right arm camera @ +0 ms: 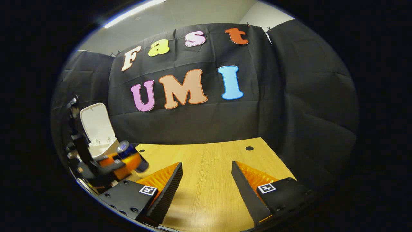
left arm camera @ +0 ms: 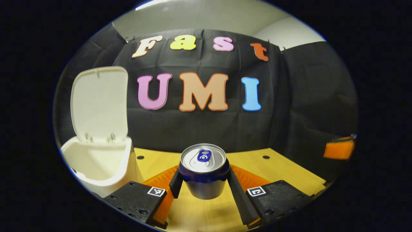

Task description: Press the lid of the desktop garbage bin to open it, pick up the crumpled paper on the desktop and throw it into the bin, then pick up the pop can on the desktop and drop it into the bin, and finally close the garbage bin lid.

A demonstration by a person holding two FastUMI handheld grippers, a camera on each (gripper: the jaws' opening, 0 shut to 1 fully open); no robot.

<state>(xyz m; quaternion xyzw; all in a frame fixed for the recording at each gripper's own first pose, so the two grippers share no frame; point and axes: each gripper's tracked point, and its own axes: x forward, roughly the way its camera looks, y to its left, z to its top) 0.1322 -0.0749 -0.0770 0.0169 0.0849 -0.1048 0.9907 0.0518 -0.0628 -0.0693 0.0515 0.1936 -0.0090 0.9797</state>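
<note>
In the left gripper view a blue pop can (left arm camera: 203, 170) with a silver top hangs above the wooden table, and my left gripper (left arm camera: 204, 185) is shut on its sides. The white bin (left arm camera: 96, 161) stands at the left with its lid (left arm camera: 99, 103) raised upright. In the right gripper view my right gripper (right arm camera: 206, 180) is open over bare wood with nothing between its fingers. Far to its left that view shows the left gripper (right arm camera: 111, 166) holding the pop can (right arm camera: 132, 156) close to the white bin (right arm camera: 101, 146), whose lid (right arm camera: 96, 124) is up.
The wooden table (right arm camera: 209, 161) has small dark holes (right arm camera: 249, 148) near the back. Black cloth walls close the booth behind and at the right. An orange object (left arm camera: 339, 149) sits at the right edge of the left gripper view.
</note>
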